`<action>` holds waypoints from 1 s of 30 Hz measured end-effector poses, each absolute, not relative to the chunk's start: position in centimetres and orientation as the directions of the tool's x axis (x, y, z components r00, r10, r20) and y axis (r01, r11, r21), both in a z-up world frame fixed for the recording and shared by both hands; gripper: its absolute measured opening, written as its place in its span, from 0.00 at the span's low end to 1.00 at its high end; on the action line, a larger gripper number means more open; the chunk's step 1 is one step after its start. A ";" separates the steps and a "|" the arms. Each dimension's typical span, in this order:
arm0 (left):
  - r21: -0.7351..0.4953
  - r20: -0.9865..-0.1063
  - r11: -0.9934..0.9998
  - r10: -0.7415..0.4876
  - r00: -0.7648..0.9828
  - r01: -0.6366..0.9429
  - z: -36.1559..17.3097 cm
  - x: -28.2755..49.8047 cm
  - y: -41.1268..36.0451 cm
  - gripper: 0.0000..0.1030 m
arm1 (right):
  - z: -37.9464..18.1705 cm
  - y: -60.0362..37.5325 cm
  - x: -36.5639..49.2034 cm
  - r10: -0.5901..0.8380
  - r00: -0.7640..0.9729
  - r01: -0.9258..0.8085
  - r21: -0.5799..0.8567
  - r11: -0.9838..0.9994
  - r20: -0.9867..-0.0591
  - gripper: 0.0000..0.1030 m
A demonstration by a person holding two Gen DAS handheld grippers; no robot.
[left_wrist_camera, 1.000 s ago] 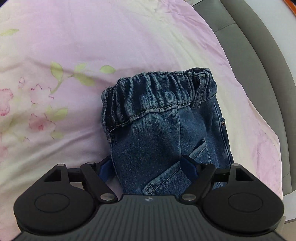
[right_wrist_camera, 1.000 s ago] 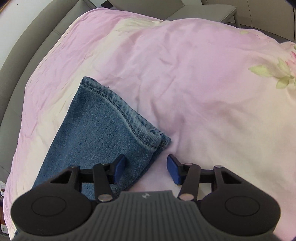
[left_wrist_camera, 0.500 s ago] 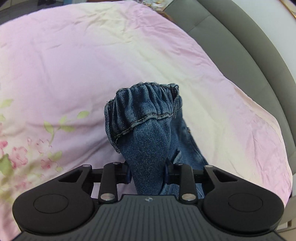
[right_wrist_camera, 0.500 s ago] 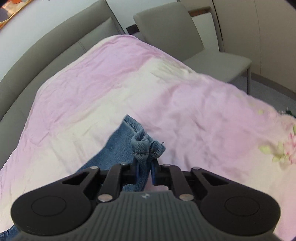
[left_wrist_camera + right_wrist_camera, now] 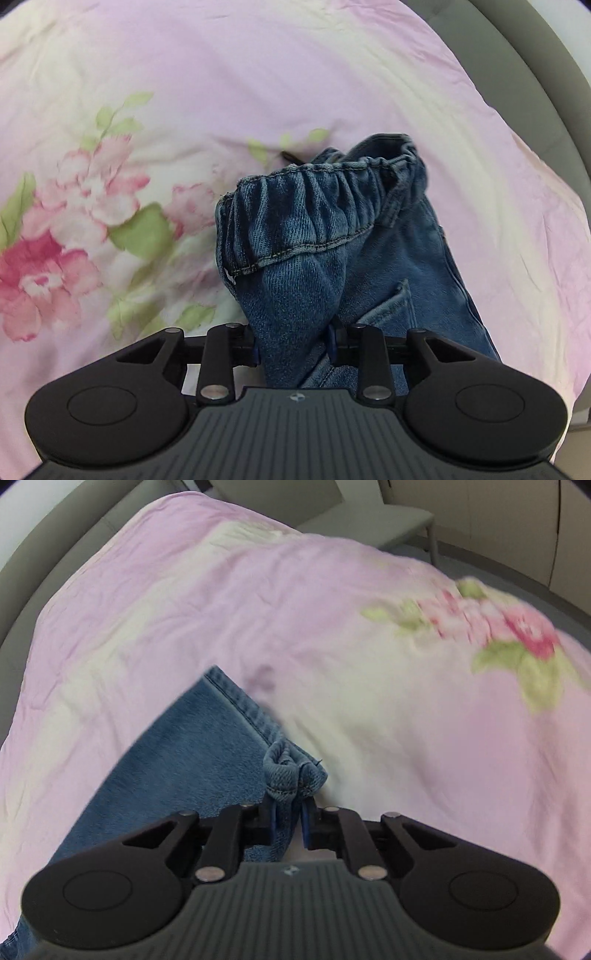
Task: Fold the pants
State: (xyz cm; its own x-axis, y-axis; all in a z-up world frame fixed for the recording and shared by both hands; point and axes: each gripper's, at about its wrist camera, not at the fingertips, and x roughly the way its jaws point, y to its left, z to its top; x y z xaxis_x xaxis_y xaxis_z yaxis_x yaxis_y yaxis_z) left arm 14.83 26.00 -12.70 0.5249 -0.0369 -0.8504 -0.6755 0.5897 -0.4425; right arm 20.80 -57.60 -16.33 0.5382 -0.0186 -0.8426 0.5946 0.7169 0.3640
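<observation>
Small blue denim pants (image 5: 388,258) lie on a pink floral sheet (image 5: 258,74). In the left wrist view my left gripper (image 5: 293,347) is shut on a bunched fold of denim just below the elastic waistband (image 5: 314,192), which lifts off the sheet. In the right wrist view my right gripper (image 5: 290,821) is shut on the gathered corner of the leg hem (image 5: 291,771). The leg (image 5: 184,746) trails down to the left. The pads are mostly hidden by cloth.
A grey sofa back (image 5: 546,74) curves along the sheet's right edge in the left wrist view. In the right wrist view a grey chair (image 5: 369,520) stands beyond the far edge, with grey upholstery (image 5: 44,554) on the left.
Both grippers were open around the denim, then shut on it. They have lifted the waistband and hem and carried them across the sheet toward the flower print.
</observation>
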 end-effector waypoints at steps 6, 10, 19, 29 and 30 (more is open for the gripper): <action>-0.401 -0.864 0.669 -0.049 0.501 -0.626 -12.4 15.2 25.7 0.55 | -16.9 -57.4 21.6 -0.017 0.509 0.591 0.336 0.733 -0.860 0.13; -0.265 -0.881 0.758 0.061 0.469 -0.597 -9.8 13.9 25.8 0.78 | -14.9 -56.5 22.0 -0.097 0.463 0.525 0.185 0.831 -0.881 0.53; -0.022 -0.795 0.945 0.182 0.579 -0.327 -3.9 14.4 18.7 0.66 | -10.0 -50.0 20.9 -0.048 0.599 0.212 0.101 0.972 -0.800 0.52; -0.085 -0.826 0.989 -0.001 0.563 -0.123 -9.2 20.6 6.3 0.56 | -11.7 -31.8 25.4 0.191 0.560 -0.231 0.069 0.970 -0.806 0.52; -0.093 -0.834 0.989 -0.016 0.551 -0.112 -10.0 21.2 5.7 0.56 | -11.9 -30.3 25.7 0.202 0.557 -0.259 0.062 0.964 -0.805 0.52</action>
State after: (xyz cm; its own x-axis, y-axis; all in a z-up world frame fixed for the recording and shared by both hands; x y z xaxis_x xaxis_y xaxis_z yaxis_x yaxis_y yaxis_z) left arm 21.15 5.74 -9.96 0.5514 -0.0155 -0.8341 -0.1121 0.9894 -0.0926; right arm 25.70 -30.26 -11.86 0.5573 0.2015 -0.8055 -0.2595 0.9638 0.0616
